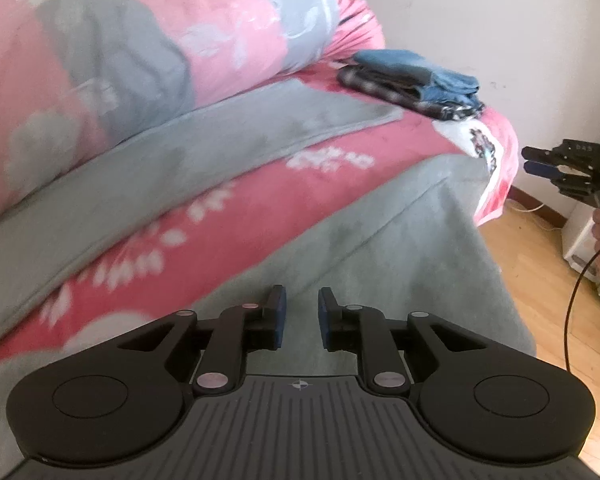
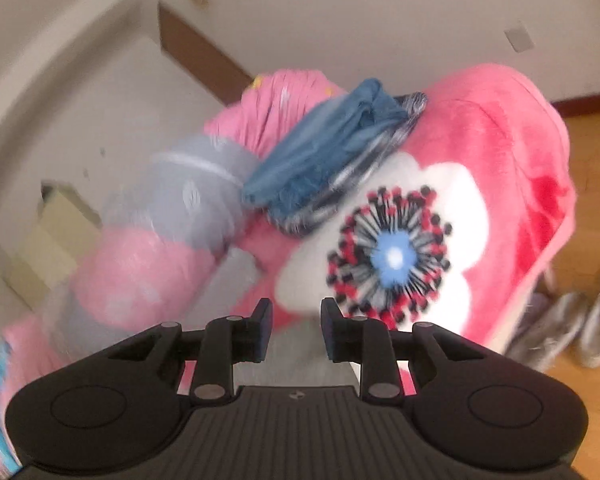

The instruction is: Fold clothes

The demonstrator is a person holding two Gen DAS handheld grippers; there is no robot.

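Both grippers are released and hold nothing: the left gripper [image 1: 302, 312] hangs over a soft grey garment [image 1: 400, 248] draped at the bed edge, the right gripper [image 2: 296, 322] over a fleecy pink blanket [image 2: 500, 152]. Folded blue clothes [image 2: 320, 160] lie stacked beside a rolled quilt [image 2: 172, 232].

Pink floral blanket [image 2: 500, 152] covers bed. Rolled pink-grey quilt [image 1: 148, 52] lies along it. Wood floor [image 1: 540, 280]. Grey shoes [image 2: 572, 328] on floor beside bed.
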